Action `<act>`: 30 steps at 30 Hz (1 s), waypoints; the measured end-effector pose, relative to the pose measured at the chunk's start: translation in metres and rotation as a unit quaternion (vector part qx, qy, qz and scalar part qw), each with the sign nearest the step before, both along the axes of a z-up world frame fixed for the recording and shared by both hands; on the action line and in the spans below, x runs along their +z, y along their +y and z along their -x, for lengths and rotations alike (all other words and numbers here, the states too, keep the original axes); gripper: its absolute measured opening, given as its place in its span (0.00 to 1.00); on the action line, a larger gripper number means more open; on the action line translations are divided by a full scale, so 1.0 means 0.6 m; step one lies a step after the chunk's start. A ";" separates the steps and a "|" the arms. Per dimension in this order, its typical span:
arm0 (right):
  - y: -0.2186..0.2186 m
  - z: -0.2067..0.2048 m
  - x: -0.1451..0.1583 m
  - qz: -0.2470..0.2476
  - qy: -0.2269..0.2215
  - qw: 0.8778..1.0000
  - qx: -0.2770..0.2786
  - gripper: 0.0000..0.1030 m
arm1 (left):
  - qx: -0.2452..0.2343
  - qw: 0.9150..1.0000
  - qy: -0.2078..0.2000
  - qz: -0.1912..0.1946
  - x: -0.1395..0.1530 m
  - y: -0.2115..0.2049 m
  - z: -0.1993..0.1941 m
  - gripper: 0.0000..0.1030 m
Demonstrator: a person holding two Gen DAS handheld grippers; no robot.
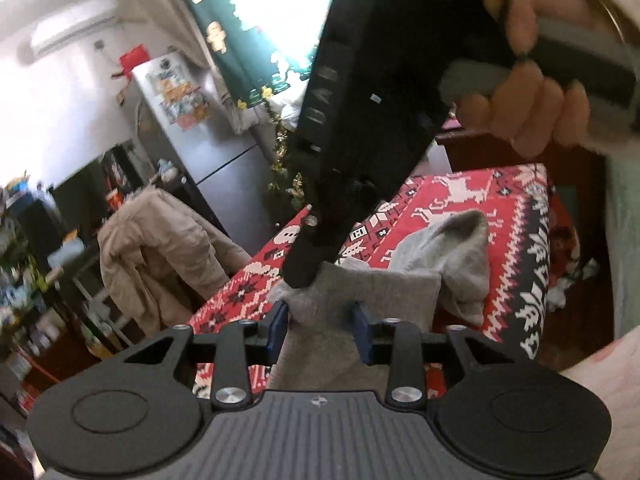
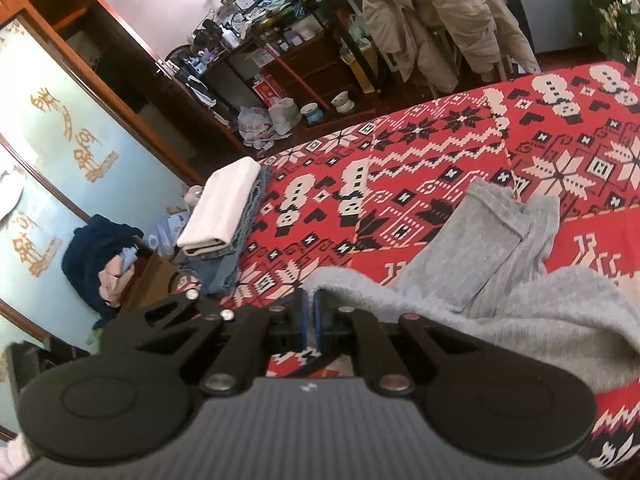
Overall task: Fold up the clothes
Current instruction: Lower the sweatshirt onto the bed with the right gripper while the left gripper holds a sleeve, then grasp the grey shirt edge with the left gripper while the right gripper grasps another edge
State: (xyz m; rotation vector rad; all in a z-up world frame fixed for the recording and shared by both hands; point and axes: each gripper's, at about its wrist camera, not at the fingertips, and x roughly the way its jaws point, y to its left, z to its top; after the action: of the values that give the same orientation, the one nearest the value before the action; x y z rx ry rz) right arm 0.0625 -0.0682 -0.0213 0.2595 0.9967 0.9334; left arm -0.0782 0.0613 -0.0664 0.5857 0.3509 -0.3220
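Folding under way: grey garment (image 2: 500,280) lies rumpled mid-spread on the red patterned blanket (image 2: 420,152). Right gripper (image 2: 310,316) pinches its fleecy edge; left gripper (image 1: 320,322) is slightly parted around a fold. White folded stack (image 2: 224,204) sits at the blanket's edge; grey piece remains.

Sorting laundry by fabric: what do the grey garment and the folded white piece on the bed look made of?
Grey garment: likely fleece-backed sweatshirt knit, since its turned-up inner side looks fuzzy and its outer side smooth and matte. Folded white piece: probably plain matte cotton; too far to confirm.
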 end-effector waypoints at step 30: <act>-0.047 0.030 0.011 -0.012 -0.054 0.998 0.043 0.04 | 0.006 1.000 -0.009 -0.008 0.014 -0.033 0.004 0.07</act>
State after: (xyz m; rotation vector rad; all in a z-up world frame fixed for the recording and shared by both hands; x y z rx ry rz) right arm 0.0446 -0.0962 -0.0150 0.1853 0.9042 1.0278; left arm -0.0806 0.0418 -0.0582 0.6024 0.3405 -0.3018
